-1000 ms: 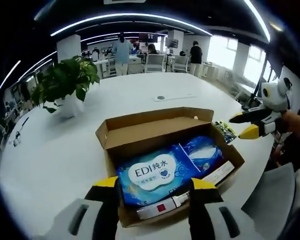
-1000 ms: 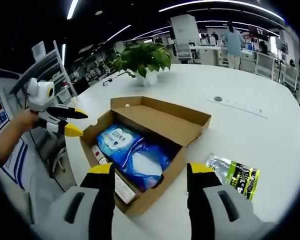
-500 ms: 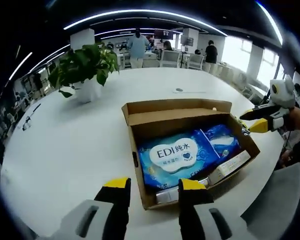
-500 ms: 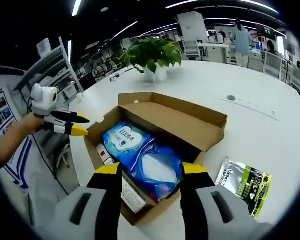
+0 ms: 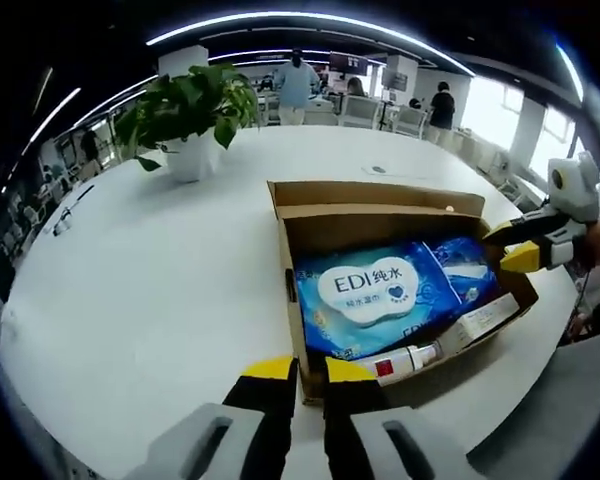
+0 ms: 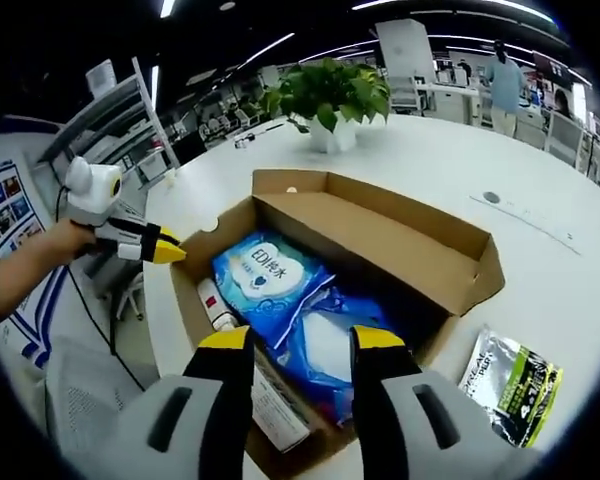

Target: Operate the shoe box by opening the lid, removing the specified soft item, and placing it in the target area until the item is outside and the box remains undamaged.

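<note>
The cardboard shoe box stands open on the white table, lid folded back. Inside lie a blue "EDI" wipes pack, a second blue soft pack and a white tube with a red mark. My left gripper has its jaws almost together on the box's near corner wall. My right gripper is open, at the box's opposite edge, its jaws over the second blue pack.
A potted plant stands further back on the table. A green snack packet lies beside the box. The table's edge runs close behind my left gripper. People and desks fill the far room.
Left jaws have closed from wide apart to nearly together at the box's corner. Right jaws have narrowed somewhat and come closer over the blue packs. The box's contents have not moved.
</note>
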